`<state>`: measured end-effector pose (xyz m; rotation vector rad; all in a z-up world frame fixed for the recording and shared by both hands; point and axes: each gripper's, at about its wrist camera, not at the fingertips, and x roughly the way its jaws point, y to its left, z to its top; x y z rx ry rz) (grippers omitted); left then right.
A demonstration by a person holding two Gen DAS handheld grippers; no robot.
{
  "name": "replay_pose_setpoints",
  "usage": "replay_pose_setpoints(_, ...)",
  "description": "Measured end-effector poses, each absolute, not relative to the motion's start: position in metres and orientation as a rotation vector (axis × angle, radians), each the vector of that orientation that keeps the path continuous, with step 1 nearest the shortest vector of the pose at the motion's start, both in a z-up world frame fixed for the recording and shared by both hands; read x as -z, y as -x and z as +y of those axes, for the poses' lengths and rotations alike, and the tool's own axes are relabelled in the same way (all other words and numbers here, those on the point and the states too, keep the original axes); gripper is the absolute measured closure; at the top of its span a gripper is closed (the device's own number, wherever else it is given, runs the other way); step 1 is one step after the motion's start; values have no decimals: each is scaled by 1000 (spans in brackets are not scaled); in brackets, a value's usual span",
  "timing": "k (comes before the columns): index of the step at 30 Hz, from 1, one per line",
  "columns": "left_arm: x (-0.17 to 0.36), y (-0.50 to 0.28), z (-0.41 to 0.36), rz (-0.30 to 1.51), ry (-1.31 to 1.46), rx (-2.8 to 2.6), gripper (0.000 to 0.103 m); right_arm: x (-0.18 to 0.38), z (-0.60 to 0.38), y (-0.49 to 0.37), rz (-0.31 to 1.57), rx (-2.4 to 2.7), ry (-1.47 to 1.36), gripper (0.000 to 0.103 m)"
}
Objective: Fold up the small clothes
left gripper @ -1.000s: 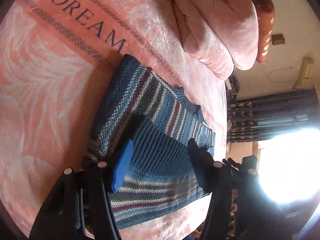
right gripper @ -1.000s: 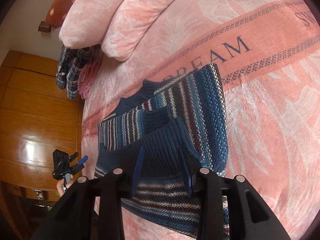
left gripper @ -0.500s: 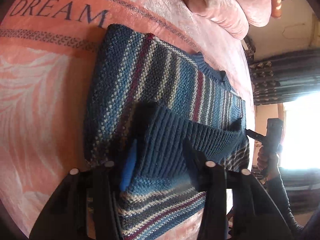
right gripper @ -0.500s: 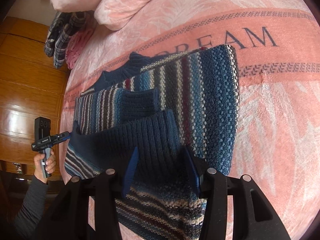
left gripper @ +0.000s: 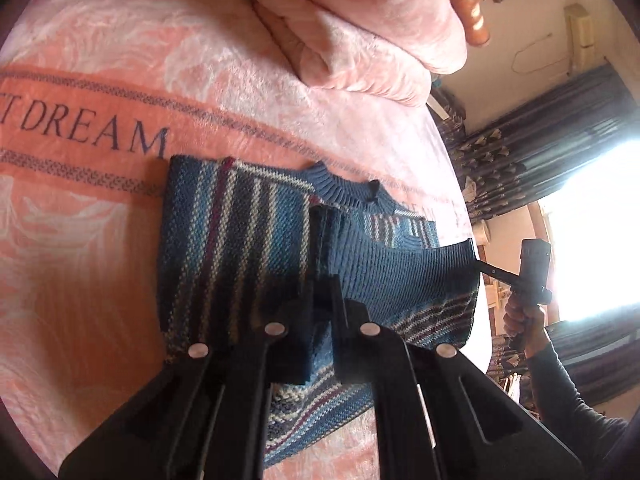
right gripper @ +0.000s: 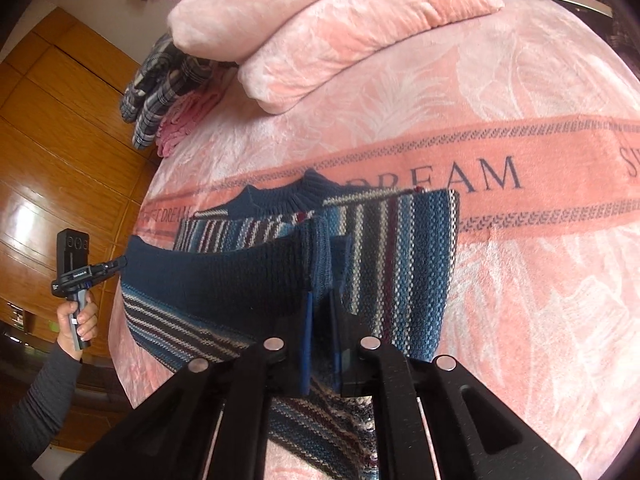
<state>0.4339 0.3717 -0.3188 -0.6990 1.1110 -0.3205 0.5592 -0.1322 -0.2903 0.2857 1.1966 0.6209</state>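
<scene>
A blue striped knit sweater (left gripper: 232,232) (right gripper: 404,256) lies on the pink bedspread (left gripper: 100,260), neck toward the pillows. Its dark blue ribbed hem (left gripper: 400,276) (right gripper: 224,280) is raised off the body and stretched between the two grippers. In the left wrist view my left gripper (left gripper: 322,292) is shut on one corner of the hem. In the right wrist view my right gripper (right gripper: 320,304) is shut on the opposite corner. Each camera also sees the other gripper, held in a hand, pinching the far corner: the right gripper (left gripper: 482,267) and the left gripper (right gripper: 120,263).
Pink pillows (left gripper: 360,20) (right gripper: 340,28) are stacked at the head of the bed. Plaid clothing (right gripper: 160,80) and a pink cloth (right gripper: 180,128) lie beside them near a wooden wardrobe (right gripper: 48,120). Dark curtains (left gripper: 560,140) and a bright window stand past the bed's other edge.
Both grippers stood open around the ribbed hem before; now both are shut on its corners. The hem is pulled taut between them and lifted above the sweater.
</scene>
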Motion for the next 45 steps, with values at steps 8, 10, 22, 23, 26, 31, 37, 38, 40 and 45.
replay_pose_setpoints(8, 301, -498, 389, 1089, 671, 278, 98, 266, -118, -613, 1119, -541, -279, 96)
replay_pose_setpoints(10, 304, -517, 392, 1098, 666, 261, 98, 270, -112, -629, 1120, -514, -272, 96)
replay_pose_setpoints(22, 395, -588, 402, 1290, 709, 109, 98, 346, -101, -691, 1277, -345, -244, 96)
replay_pose_setpoints(23, 396, -589, 404, 1282, 728, 112, 98, 344, -101, -691, 1267, -348, -248, 96)
replay_pose_setpoints(26, 387, -592, 408, 1244, 752, 129, 98, 335, -103, -694, 1238, -359, -260, 96)
replay_pose_setpoints(31, 388, -597, 413, 1234, 765, 120, 98, 339, -99, -705, 1238, -350, -250, 96)
replay_pose_setpoints(37, 423, -601, 417, 1288, 787, 87, 98, 364, -97, -711, 1264, -332, -262, 96)
replay_pose_setpoints(38, 430, -600, 418, 1298, 793, 83, 98, 369, -98, -711, 1270, -328, -266, 96)
replay_pose_setpoints(40, 440, -598, 419, 1309, 800, 77, 98, 380, -99, -711, 1283, -322, -273, 96)
replay_pose_setpoints(45, 440, -591, 418, 1296, 747, 50, 88, 401, -96, -706, 1308, -314, -237, 90)
